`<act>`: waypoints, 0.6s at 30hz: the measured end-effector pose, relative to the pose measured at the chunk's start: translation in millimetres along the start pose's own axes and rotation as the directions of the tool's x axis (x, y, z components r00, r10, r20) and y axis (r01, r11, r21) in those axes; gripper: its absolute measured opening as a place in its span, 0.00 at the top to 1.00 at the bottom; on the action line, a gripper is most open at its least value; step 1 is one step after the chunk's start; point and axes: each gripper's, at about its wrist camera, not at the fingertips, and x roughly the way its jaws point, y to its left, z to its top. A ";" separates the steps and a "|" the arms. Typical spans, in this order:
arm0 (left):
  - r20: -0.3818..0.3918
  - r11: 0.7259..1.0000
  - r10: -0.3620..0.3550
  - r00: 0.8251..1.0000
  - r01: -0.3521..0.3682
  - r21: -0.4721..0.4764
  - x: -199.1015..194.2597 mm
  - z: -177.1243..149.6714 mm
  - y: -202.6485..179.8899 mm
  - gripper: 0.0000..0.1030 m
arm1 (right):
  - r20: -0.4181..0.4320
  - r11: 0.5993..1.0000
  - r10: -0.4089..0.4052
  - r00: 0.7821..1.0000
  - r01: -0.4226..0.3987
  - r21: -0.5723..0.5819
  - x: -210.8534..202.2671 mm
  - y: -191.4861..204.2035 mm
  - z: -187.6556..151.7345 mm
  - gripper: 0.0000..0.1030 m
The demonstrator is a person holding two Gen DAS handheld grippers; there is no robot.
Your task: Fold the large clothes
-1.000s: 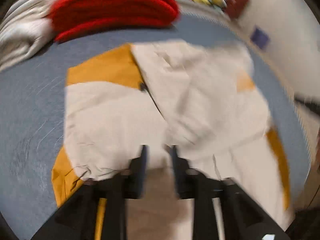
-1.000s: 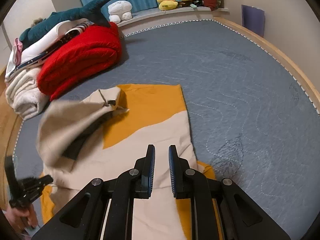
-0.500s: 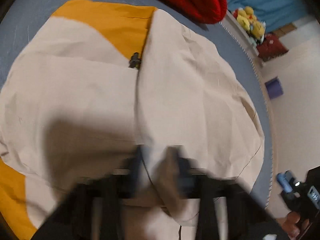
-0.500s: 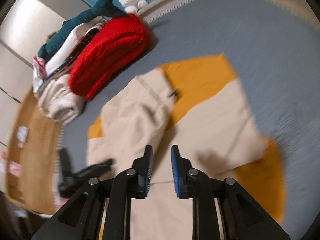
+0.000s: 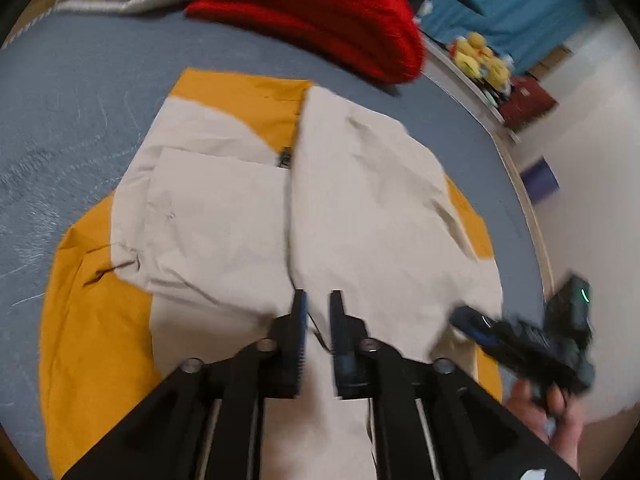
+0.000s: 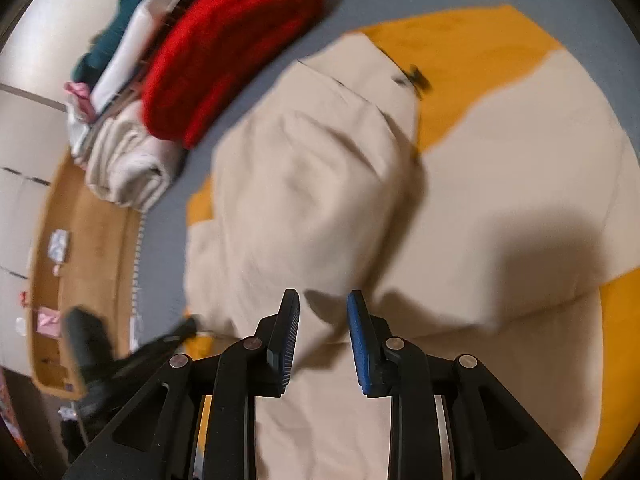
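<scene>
A beige and mustard jacket lies spread on the grey-blue mattress, both front panels folded inward and meeting along the zip, whose black pull shows near the collar. My left gripper hovers low over the hem at the zip line; its jaws are opening, with only a narrow gap and no cloth pinched. My right gripper is open just above the folded left panel, nothing between its fingers. Each gripper shows blurred in the other's view: the right gripper in a hand, the left gripper at the jacket's edge.
A folded red blanket and a rolled beige cloth lie at the mattress head beside stacked clothes. Plush toys sit on a ledge under a blue curtain. A wooden bed frame borders the mattress.
The beige panel that my left gripper carried now lies flat across the jacket, let go, and that gripper has drawn back to the hem. My right gripper dropped closer to the cloth and spread wider.
</scene>
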 end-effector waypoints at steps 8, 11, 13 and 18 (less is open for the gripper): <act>0.013 0.985 0.029 0.999 -0.031 0.171 31.2 -17.0 -10.6 0.80 | 0.031 1.000 0.000 1.000 0.000 -0.007 13.2 1.4 5.8 0.74; 0.001 0.971 0.067 0.998 -0.066 0.232 45.0 -17.8 -15.2 0.80 | 0.019 1.000 -0.010 1.000 0.009 0.017 22.2 -7.4 6.7 0.74; -0.017 0.974 0.048 0.999 -0.043 0.222 49.2 -21.7 -15.0 0.79 | 0.023 0.999 0.006 1.000 -0.007 0.031 24.9 -11.4 7.1 0.74; -0.096 0.975 0.018 0.995 0.004 0.222 68.1 -33.7 -22.3 0.79 | 0.089 0.996 0.083 0.993 -0.084 0.007 15.0 -8.8 5.6 0.98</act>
